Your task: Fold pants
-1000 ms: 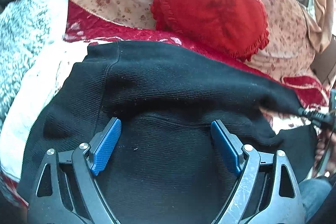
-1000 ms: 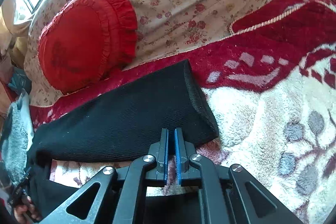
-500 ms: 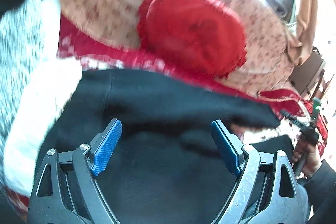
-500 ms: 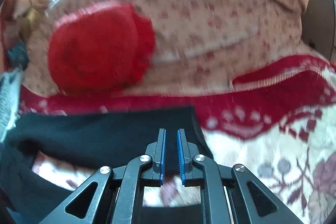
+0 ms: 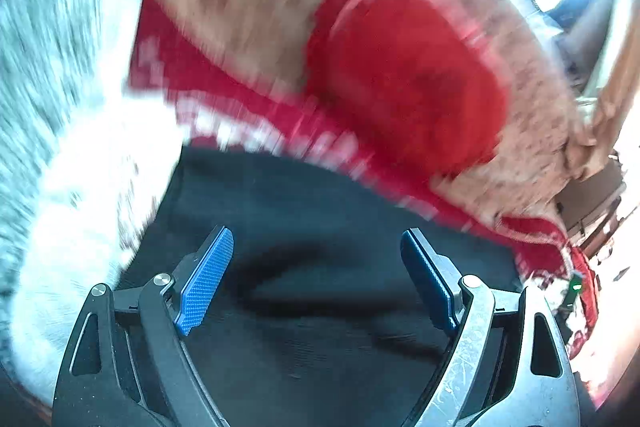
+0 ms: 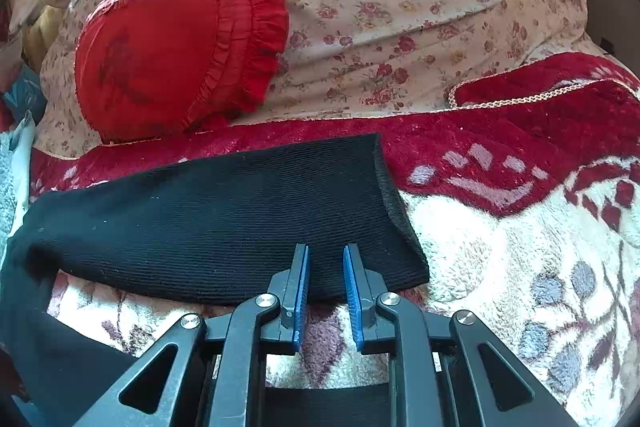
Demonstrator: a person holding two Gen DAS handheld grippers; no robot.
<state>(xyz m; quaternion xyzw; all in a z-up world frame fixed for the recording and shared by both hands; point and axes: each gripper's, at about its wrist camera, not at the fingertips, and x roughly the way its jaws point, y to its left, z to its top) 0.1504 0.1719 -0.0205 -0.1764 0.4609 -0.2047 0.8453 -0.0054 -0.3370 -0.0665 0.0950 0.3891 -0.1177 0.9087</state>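
Black knit pants lie on the bed, and the left wrist view is blurred by motion. My left gripper hovers over their wide part, open, with only cloth showing below the gap. In the right wrist view one pant leg stretches from the left to its hem at the middle. My right gripper is at the leg's near edge beside the hem. Its jaws are opening, a narrow gap between the blue pads, and neither presses on the cloth.
A red frilled cushion leans on a floral quilt behind the pants. A red and cream patterned blanket covers the bed under them. A grey fleece lies at the left in the left wrist view.
My right gripper's pads have parted from nearly shut, and its view has rolled level. My left gripper has swung across the pants, open throughout, with the cushion sliding right in its view.
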